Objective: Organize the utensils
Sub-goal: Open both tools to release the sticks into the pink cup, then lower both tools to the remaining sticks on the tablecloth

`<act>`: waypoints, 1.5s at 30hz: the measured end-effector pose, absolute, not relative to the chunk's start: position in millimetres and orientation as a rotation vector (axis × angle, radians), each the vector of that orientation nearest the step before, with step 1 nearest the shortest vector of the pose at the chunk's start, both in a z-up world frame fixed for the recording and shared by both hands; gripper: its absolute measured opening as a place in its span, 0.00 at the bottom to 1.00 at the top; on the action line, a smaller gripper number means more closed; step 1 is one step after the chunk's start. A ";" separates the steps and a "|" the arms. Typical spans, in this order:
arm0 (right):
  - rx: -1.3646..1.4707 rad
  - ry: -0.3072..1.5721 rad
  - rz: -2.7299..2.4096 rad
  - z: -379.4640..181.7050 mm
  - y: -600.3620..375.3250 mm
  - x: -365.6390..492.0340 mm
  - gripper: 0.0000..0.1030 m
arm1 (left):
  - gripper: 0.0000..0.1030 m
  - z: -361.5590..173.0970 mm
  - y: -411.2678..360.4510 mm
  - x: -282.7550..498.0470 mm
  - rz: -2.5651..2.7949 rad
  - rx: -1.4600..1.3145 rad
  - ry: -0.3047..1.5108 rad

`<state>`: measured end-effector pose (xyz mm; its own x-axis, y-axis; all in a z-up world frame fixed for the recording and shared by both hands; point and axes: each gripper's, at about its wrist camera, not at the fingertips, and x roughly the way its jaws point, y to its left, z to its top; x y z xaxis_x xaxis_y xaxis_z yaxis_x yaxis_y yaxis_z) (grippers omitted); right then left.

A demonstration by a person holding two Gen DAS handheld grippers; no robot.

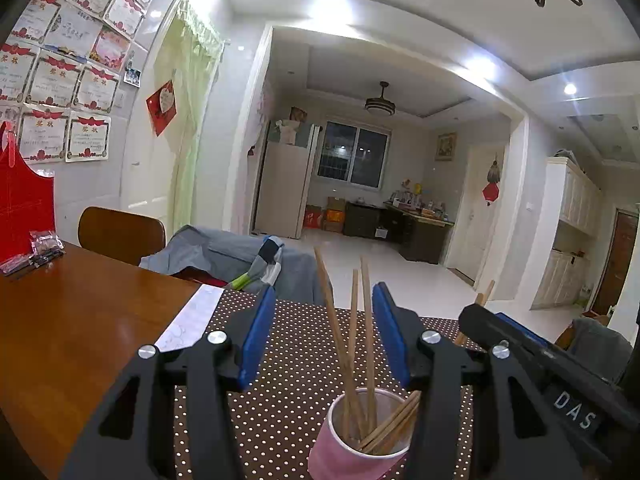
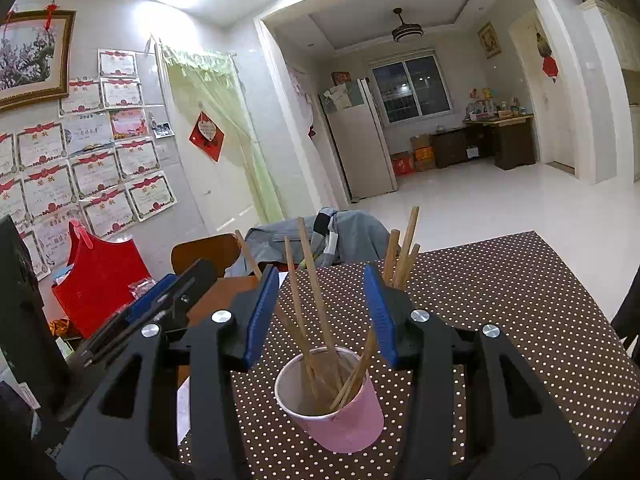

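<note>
Pink paper cup (image 2: 340,412), wooden chopsticks (image 2: 316,312) upright inside, dotted mat (image 2: 500,320)

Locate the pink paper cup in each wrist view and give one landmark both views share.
Left wrist view: pink paper cup at bottom centre, slightly right, on the dotted brown mat.
Right wrist view: pink paper cup at lower centre on the same mat.
Shared landmark: the refrigerator beside the dark window.

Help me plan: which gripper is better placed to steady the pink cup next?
Probably the right gripper: the pink cup sits nearly centred below its open jaws. Under the left gripper, it lies off toward one finger.
</note>
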<state>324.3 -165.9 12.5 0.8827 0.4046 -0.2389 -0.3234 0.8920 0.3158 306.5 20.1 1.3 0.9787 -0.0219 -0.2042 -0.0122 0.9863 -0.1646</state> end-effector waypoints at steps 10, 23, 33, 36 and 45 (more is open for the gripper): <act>0.268 0.302 0.366 15.7 -181.8 302.7 0.45 | 0.49 8.1 20.1 285.1 -0.009 -0.129 0.217; 0.231 0.402 0.326 -9.1 -204.2 238.4 0.46 | 0.50 -15.7 29.5 230.7 -0.037 -0.120 0.455; 0.189 0.579 0.327 -58.8 -207.4 198.3 0.49 | 0.50 -77.5 8.5 203.7 -0.141 -0.159 0.797; 0.197 0.635 0.332 -76.8 -209.8 189.9 0.49 | 0.50 -98.7 -7.0 196.9 -0.190 -0.144 0.894; 0.249 0.731 0.325 -111.8 -226.7 172.7 0.49 | 0.50 -143.5 -35.7 188.2 -0.205 -0.089 1.038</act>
<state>172.7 -226.7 -111.8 0.6979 0.3744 -0.6106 -0.2028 0.9209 0.3329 188.2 -35.7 -143.5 0.4909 -0.2107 -0.8453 0.1272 0.9772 -0.1698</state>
